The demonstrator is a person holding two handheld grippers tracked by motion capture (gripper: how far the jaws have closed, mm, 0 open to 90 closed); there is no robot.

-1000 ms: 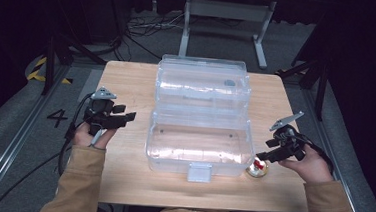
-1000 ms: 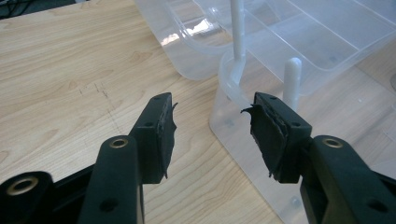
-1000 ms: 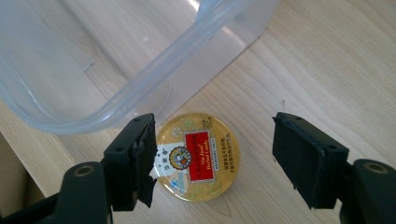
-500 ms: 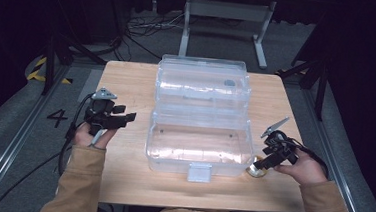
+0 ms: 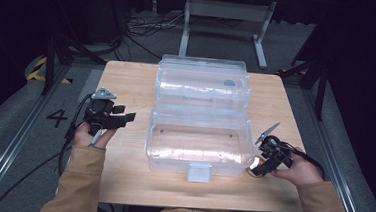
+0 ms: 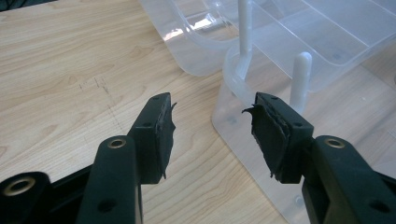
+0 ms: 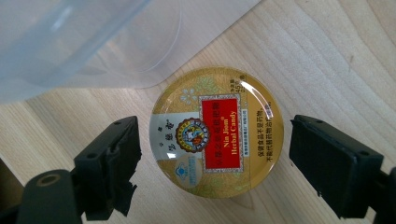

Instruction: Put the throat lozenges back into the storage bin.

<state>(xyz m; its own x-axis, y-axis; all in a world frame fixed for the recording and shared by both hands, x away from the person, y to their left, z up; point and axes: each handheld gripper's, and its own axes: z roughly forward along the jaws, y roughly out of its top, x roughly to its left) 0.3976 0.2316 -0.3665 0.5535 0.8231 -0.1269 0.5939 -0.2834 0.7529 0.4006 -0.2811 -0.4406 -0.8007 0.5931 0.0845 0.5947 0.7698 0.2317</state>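
— Reaching for the round gold candy tin with the red label, that's the step we judge ourselves to be in: our right gripper hangs straight over it, and its jaws have just been opening, with the tin lying between them but the pads not touching it on either side.

— So nothing is gripped yet?

— No. The tin rests flat on the pale wooden table, a gap showing between each pad and its rim. Beyond the jaw tips sits the clear plastic storage box with its lid thrown back, its rounded corner just beside the tin.

— What does the next move ask of us?

— We think we must settle a little lower so the pads meet the tin's side wall, not its domed lid, then close evenly. The tin is shallow and smooth, so a high pinch could slip off. We should also keep the far jaw from knocking the box wall.

— And our hands?

— In the high view the right hand is low at the table's near right corner, wrist bent so the gripper points down and inward. Our left gripper is held level above the table, jaws wide and empty, aimed at the box's left corner just ahead of its tips; the left hand stays out of the work.
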